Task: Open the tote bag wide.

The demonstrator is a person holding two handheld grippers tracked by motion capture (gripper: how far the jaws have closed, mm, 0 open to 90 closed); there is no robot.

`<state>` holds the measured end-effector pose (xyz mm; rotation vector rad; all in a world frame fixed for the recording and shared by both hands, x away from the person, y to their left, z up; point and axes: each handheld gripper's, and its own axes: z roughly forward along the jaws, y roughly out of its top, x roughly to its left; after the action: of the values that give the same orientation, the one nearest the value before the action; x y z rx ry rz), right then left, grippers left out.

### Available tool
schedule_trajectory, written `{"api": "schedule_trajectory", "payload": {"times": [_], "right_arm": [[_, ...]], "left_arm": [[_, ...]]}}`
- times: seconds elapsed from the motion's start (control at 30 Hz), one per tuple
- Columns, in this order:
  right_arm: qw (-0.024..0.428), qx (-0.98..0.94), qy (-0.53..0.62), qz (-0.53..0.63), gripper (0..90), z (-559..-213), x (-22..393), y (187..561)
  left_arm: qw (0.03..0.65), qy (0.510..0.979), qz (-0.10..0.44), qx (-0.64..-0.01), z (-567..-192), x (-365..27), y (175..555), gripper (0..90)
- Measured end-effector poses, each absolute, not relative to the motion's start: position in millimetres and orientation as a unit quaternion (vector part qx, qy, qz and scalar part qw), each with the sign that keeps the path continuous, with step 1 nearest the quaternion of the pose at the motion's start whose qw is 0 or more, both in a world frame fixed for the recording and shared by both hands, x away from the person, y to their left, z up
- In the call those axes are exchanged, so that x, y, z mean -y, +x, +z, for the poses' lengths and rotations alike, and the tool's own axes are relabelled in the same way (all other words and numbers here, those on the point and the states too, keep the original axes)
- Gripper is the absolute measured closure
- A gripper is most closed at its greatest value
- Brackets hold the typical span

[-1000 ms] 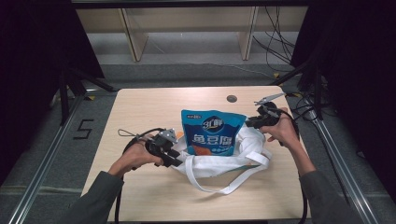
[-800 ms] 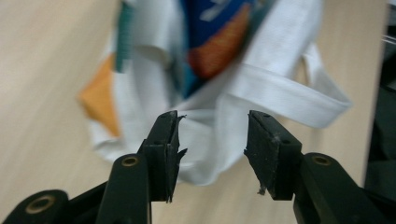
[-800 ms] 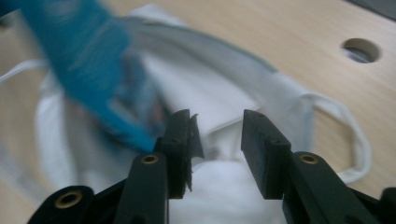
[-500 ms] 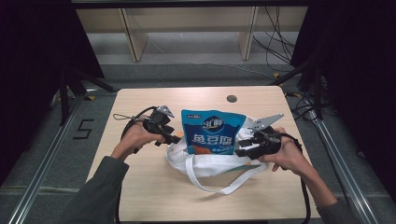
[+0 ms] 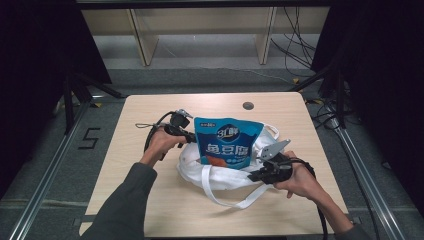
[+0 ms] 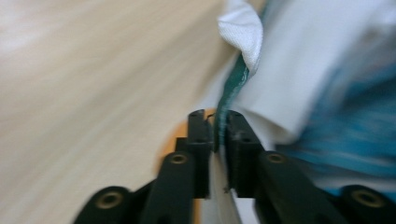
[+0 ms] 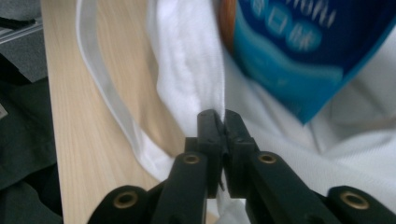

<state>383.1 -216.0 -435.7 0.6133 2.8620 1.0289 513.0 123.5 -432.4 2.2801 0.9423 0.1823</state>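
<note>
A white cloth bag [image 5: 220, 175] lies mid-table with a blue snack packet [image 5: 227, 142] standing in its mouth. My left gripper [image 5: 189, 136] is at the bag's left rim; in the left gripper view it [image 6: 217, 126] is shut on the green-trimmed edge of the white bag [image 6: 285, 79]. My right gripper [image 5: 255, 175] is at the bag's right front; in the right gripper view it [image 7: 223, 122] is shut on a fold of the bag's white cloth [image 7: 196, 70], with the blue packet [image 7: 299, 51] just beyond. A white strap [image 5: 235, 197] trails toward the table's front.
The pale wooden table [image 5: 150, 210] has a dark round hole [image 5: 248, 105] near its far edge. Wooden shelving legs [image 5: 142, 35] stand on the floor behind. Black frame rails run along both sides, and cables [image 5: 320, 100] lie at the right.
My left gripper moved from the bag's front left up to its far left rim. My right gripper came from the far right down to the bag's right front. The packet now stands more upright.
</note>
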Motion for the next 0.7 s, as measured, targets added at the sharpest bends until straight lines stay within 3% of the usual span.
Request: {"api": "schedule_trajectory", "payload": {"times": [0.3,0.43,0.53,0.63,0.7], "right_arm": [[-0.013,-0.925,0.221,0.309,89.0,-489.4,228.2,369.7],[-0.012,-0.924,0.225,0.307,88.8,-492.8,227.5,368.2],[-0.010,-0.922,0.226,0.314,87.4,-484.2,226.9,367.1],[0.005,-0.905,0.233,0.356,74.1,-458.4,232.0,363.3],[0.022,-0.891,0.230,0.391,72.8,-437.3,237.4,362.9]], "left_arm": [[0.325,0.853,0.039,-0.406,-476.9,-133.1,531.6,85.5],[0.331,0.848,0.039,-0.411,-480.4,-135.1,527.1,84.0],[0.330,0.849,0.052,-0.409,-469.1,-140.2,519.7,73.9],[0.341,0.833,0.070,-0.430,-454.8,-143.2,507.8,60.2],[0.338,0.836,0.072,-0.426,-446.2,-148.1,500.0,53.4]]}}
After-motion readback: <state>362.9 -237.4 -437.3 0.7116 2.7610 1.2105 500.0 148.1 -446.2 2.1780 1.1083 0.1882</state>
